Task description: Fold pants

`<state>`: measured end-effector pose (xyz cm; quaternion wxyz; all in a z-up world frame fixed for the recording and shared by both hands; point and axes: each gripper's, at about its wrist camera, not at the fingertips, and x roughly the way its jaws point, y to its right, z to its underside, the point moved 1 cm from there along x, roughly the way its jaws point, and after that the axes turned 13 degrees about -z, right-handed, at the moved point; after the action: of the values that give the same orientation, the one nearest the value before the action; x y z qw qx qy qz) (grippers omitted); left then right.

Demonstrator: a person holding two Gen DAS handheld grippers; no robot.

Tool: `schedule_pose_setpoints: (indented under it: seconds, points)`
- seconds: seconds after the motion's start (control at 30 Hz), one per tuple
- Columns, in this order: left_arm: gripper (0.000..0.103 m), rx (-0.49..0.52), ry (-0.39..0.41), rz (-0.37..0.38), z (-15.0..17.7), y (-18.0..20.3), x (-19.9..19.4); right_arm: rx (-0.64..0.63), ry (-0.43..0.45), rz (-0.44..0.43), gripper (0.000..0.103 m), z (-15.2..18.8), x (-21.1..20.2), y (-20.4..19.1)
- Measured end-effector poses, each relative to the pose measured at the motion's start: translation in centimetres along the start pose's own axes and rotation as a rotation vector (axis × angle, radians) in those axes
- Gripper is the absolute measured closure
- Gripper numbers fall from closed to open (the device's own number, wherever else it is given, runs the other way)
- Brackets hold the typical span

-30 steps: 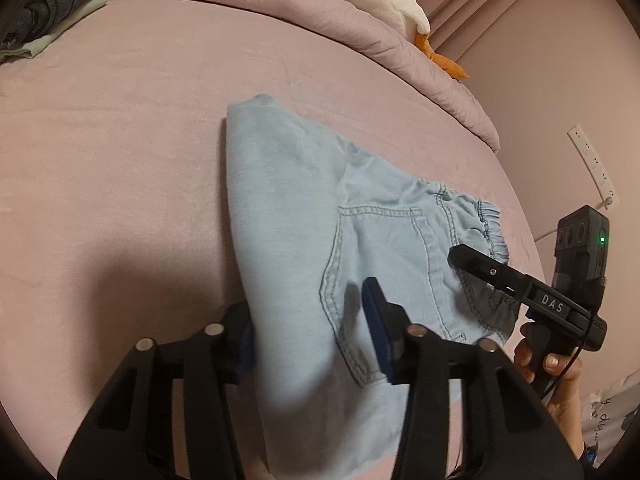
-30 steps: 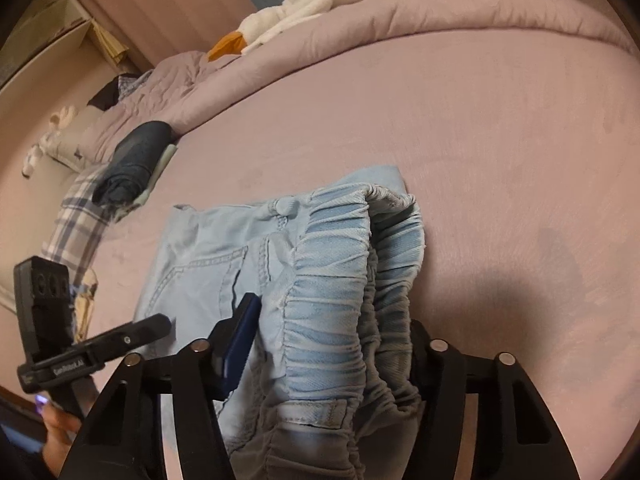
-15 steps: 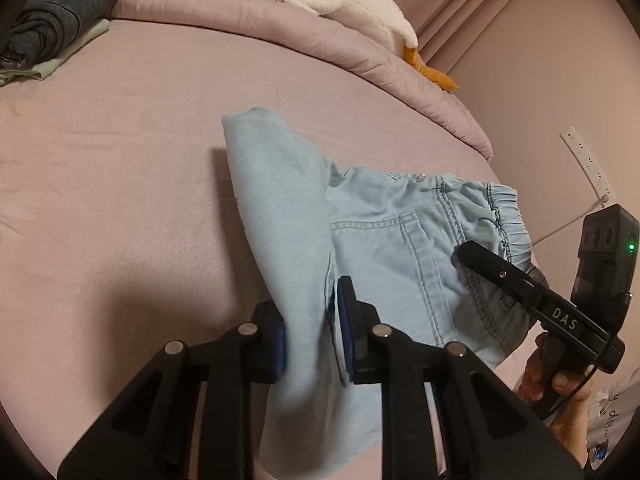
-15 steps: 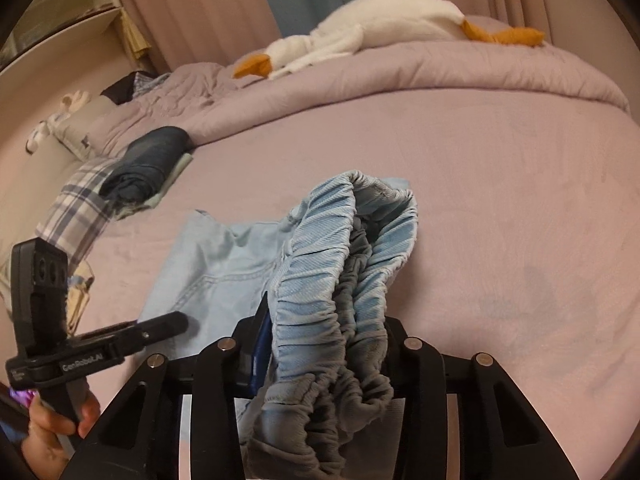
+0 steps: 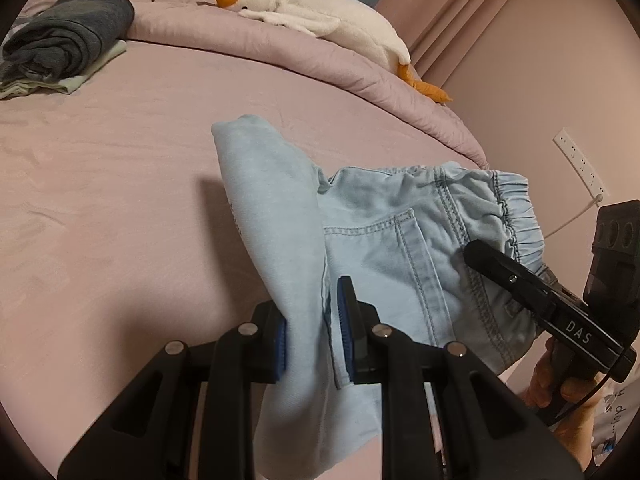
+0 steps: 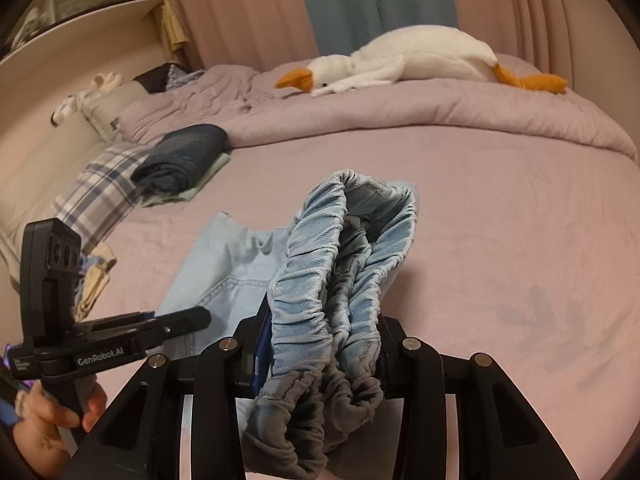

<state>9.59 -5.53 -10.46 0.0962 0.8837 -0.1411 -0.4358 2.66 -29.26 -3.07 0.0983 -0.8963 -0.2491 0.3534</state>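
Note:
Light blue denim pants (image 5: 376, 236) are folded and held up above the pink bed (image 5: 120, 184). My left gripper (image 5: 312, 320) is shut on the folded leg end of the pants. My right gripper (image 6: 324, 344) is shut on the bunched elastic waistband (image 6: 344, 256), which hangs through its jaws. In the left wrist view the right gripper (image 5: 532, 292) shows at the right, clamped on the waistband. In the right wrist view the left gripper (image 6: 176, 320) shows at the lower left, on the far fold of the pants.
A white plush goose (image 6: 400, 64) lies on the rolled pink duvet (image 6: 440, 108) at the back. A folded dark garment (image 5: 68, 40) lies on a pale cloth at the far left. A plaid cloth (image 6: 96, 196) lies by it. A wall with a power strip (image 5: 580, 164) stands to the right.
Both grippers closed on the pants, left on the leg fold, right on the waistband, and lifted them off the bed. More of the room's far side shows now.

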Motion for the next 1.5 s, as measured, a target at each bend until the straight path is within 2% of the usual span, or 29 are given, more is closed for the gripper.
schedule_pose_setpoints:
  seconds: [0.3, 0.77, 1.13, 1.5]
  points:
    - [0.084, -0.025, 0.027, -0.027, 1.4, -1.7, -3.0, -0.045, 0.001, -0.033, 0.061, 0.4, -0.3, -2.8]
    - [0.084, -0.096, 0.087, -0.074, 2.8, -5.8, -6.5, -0.148, -0.024, -0.083, 0.062, 0.1, 1.8, -7.9]
    - [0.084, -0.13, 0.104, -0.097, 2.4, -8.0, -6.8, -0.186, -0.046, -0.105, 0.062, -0.3, 4.1, -10.3]
    - [0.084, -0.124, 0.117, -0.103, 1.1, -9.3, -6.1, -0.188, -0.053, -0.099, 0.062, -1.2, 5.3, -10.7]
